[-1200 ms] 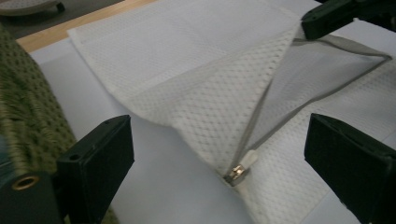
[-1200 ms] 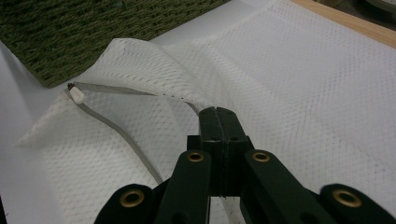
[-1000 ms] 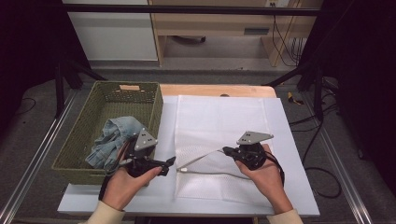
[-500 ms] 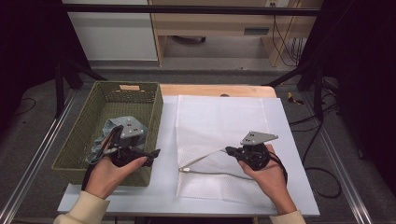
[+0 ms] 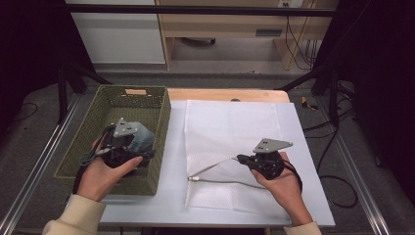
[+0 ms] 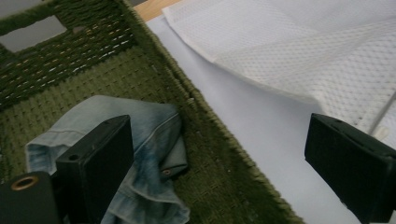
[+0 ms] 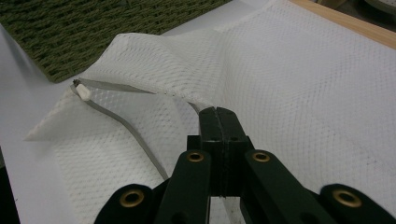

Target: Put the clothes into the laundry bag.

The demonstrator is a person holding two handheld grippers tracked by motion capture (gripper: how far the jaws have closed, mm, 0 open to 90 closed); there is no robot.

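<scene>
1. The right gripper [image 5: 243,159] sits over the near right part of the white mesh bag [image 5: 230,127], which lies spread flat on the pale worktop [image 5: 171,186].
2. Its jaws are clenched tight on the bag's edge; in the right gripper view the two black jaws meet with the mesh fabric [image 7: 299,93] pinched between them, right where the zip runs under their tips.
3. That pinch lifts the bag's opening a little, so a flap of mesh stands up off the layer beneath it.
4. A grey zip [image 5: 222,182] curves along the open edge towards the left, ending in a small white pull tab [image 7: 84,91] near the bag's left side.
5. The left gripper [image 5: 147,154] hangs over the green woven basket [image 5: 161,105], which stands just beside the bag at the left of the worktop.
6. Its jaws are released and stand wide apart, with nothing between them; in the left gripper view one jaw is above the basket's inside and the other above the bare worktop beyond the rim.
7. A crumpled piece of blue denim clothing [image 6: 149,135] lies on the basket's floor, close to the right-hand wall, directly under the left gripper and not touched by it.
8. The person's left hand [image 5: 105,171] holds that gripper from the near side; cream sleeves [image 5: 73,218] show at both wrists.
</scene>
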